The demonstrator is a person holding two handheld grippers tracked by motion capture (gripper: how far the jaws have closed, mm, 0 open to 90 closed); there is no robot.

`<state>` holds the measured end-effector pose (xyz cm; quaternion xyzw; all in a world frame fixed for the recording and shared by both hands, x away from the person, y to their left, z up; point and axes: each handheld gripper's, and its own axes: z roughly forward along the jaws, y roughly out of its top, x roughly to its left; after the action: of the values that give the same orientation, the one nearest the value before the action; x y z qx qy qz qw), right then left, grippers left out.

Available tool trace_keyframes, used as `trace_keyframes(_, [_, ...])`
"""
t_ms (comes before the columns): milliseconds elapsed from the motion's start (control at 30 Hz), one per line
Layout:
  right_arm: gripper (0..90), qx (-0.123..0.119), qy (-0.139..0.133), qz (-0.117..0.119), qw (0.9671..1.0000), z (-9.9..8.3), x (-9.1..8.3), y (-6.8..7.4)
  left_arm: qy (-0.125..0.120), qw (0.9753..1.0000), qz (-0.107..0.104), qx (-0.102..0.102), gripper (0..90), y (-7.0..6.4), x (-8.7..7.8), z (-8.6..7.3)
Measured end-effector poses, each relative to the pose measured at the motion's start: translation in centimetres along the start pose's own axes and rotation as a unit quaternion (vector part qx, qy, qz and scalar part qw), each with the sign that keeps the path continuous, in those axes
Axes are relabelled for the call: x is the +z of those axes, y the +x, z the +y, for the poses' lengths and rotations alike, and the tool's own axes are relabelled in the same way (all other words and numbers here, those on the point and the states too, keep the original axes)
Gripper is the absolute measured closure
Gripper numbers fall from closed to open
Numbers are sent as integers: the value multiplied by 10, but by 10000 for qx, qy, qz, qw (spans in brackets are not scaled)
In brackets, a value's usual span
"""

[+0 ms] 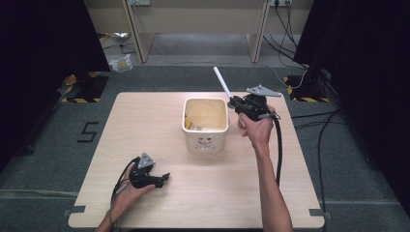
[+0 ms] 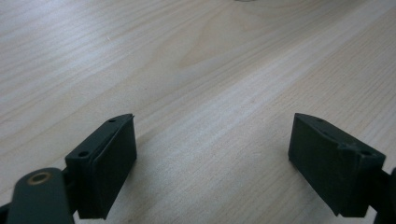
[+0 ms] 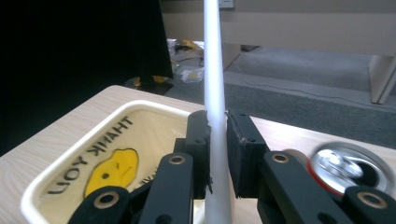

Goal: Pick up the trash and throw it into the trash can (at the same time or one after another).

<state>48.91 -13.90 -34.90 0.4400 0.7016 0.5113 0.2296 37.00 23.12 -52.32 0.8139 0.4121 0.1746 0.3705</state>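
Right gripper (image 1: 235, 102): raised at arm's length just right of the cream square plastic bin (image 1: 205, 126); jaws pinching a white plastic straw (image 3: 214, 93), tilted up-left beside the bin's rim. Left gripper (image 1: 163, 179): resting low on the light wooden table (image 2: 210, 70), near edge; jaws spread wide, holding nothing.

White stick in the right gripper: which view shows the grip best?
Right gripper view: the jaws of the right gripper close on the white stick from both sides, seen close up. The high view shows the white stick small, angling up from the gripper beside the cream bin.
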Motion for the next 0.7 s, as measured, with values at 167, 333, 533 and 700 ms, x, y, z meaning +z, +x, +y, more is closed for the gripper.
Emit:
trace_keyframes(167, [794,-93,19,167,9998,5,11,15,1,10000,-3,0,144,0,0,0])
trace_keyframes(333, [794,-176,122,311,9993,6,24,27,7,10000,-3,7,144,0,0,0])
trace_keyframes(533, [794,-211,233,445,9985,6,38,36,10,10000,-5,14,144,0,0,0])
trace_keyframes(700, [794,-259,334,520,9978,7,47,42,7,10000,-9,9,145,0,0,0])
